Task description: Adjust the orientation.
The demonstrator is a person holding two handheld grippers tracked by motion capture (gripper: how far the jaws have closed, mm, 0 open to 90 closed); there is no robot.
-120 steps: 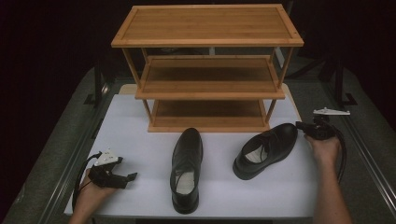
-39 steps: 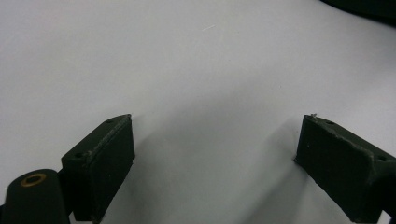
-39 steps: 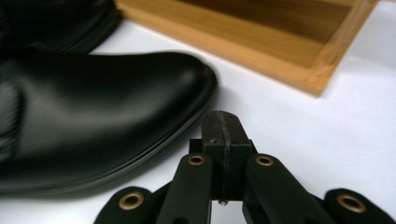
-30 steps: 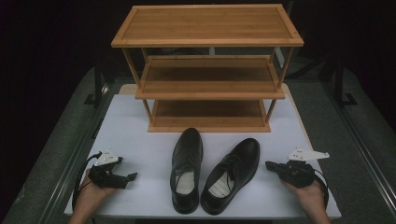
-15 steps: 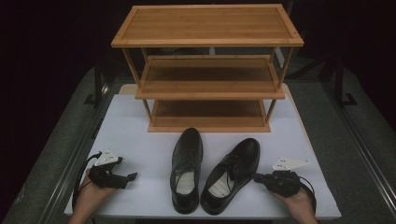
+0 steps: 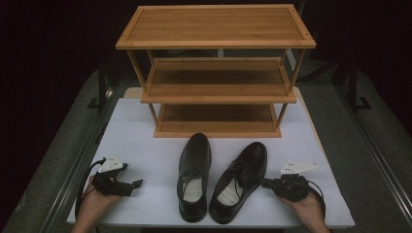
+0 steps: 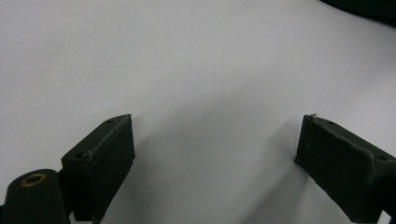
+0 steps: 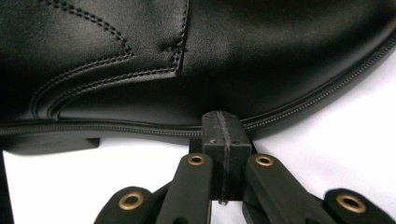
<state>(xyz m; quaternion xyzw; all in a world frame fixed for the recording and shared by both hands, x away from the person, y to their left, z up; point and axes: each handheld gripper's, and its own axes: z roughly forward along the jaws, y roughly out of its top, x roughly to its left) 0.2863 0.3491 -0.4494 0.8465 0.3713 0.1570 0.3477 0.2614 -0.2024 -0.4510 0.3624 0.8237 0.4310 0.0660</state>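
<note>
High view: two black shoes at lower centre of the white desk (image 6: 145,126), left shoe (image 6: 194,177) beside right shoe (image 6: 239,180), rack (image 6: 216,73) above; right tool (image 6: 266,183) touches right shoe | Left gripper view: left tool (image 7: 215,154) wide open, empty | Right gripper view: right tool (image 8: 223,140) closed, empty, against shoe (image 8: 187,60).

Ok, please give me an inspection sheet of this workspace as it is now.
Surface: white table, bare around the things.
Job's things: two black shoes, left shoe straight, right shoe angled; toes toward wooden rack, its shelves bare.
Clutter: nothing seen.
Grippers: left claw open over the table; right claw shut, tips against the right shoe's sole edge.
Cables: one loops by each hand.
Surroundings: dark; grey floor.
</note>
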